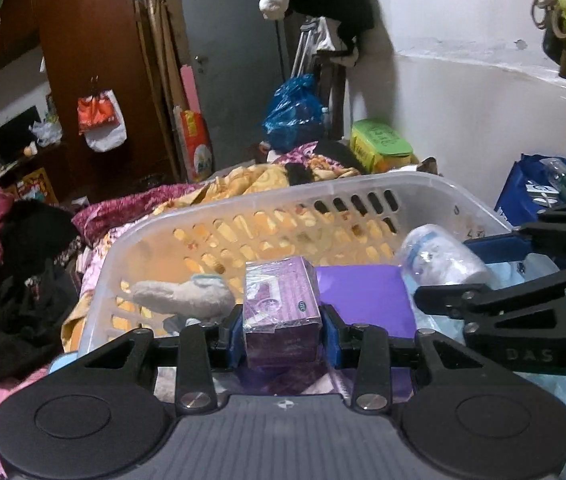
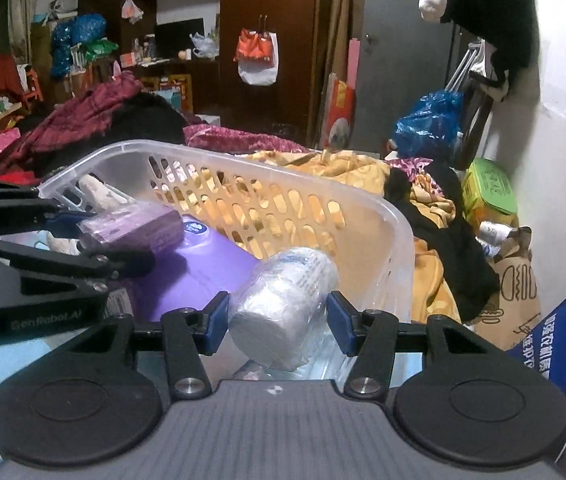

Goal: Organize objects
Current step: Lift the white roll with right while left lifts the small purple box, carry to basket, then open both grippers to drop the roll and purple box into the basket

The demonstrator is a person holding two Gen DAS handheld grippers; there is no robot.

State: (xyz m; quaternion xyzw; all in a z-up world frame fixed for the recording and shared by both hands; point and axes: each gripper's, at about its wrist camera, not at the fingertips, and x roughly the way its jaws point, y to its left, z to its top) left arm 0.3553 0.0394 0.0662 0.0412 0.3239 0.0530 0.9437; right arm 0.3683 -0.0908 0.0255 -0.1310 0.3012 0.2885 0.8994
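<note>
My left gripper (image 1: pixel 281 336) is shut on a small purple box (image 1: pixel 281 312) and holds it over the near end of a clear plastic basket (image 1: pixel 243 196). The box also shows in the right wrist view (image 2: pixel 135 228), with the left gripper (image 2: pixel 83 236) around it. My right gripper (image 2: pixel 277 320) is open around a white wrapped bottle (image 2: pixel 287 304) lying in the basket (image 2: pixel 243 164); its pads stand a little apart from the bottle's sides. The bottle (image 1: pixel 439 256) lies by a flat purple pack (image 1: pixel 363 296) in the basket. A grey soft toy (image 1: pixel 183 296) lies at the basket's left.
The basket sits on a bed with yellow and magenta bedding (image 1: pixel 251 180). Dark clothes (image 1: pixel 23 264) are piled at the left. A blue bag (image 2: pixel 563 332) and a brown paper bag (image 2: pixel 519 292) stand at the right by the white wall. A green-lidded box (image 1: pixel 383 144) lies behind.
</note>
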